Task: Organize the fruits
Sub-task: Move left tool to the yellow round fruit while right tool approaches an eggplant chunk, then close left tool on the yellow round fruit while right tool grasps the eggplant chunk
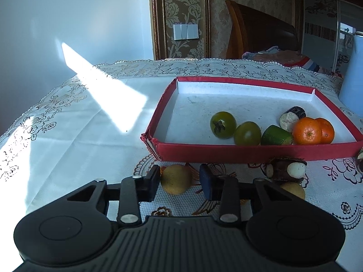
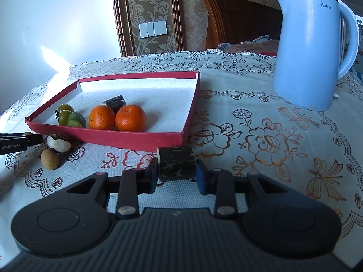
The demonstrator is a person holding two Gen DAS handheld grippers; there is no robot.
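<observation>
Fruit lies in and beside a red tray (image 2: 109,139) on a lace tablecloth (image 2: 261,136). In the right wrist view, lower centre, the right gripper (image 2: 177,172) is clamped on a dark cane piece (image 2: 176,164): both pads press its ends, and the piece lies crosswise just in front of the tray's near right corner. The tool points forward and downward at the cloth.

In the left wrist view, lower centre, the left gripper (image 1: 179,181) has a tan longan (image 1: 175,179) between its fingers. The left pad touches the fruit; whether the blue right pad also touches it cannot be told. This tool is likewise angled down, close to the tray's near wall (image 1: 249,153).

On the cloth to the right of it lie a peeled brown fruit (image 1: 288,168) and, half hidden behind the linkage, a second longan (image 1: 295,189).

Inside the tray, in the near half: two green tomatoes (image 1: 223,124), a green cut piece (image 1: 275,136), two oranges (image 1: 307,131), and another cane piece (image 1: 292,116).

A pale blue kettle (image 2: 315,49), upper right of the right wrist view, bears "Midea". The left tool, entering at that view's left edge, reads "GenRobot.AI".
</observation>
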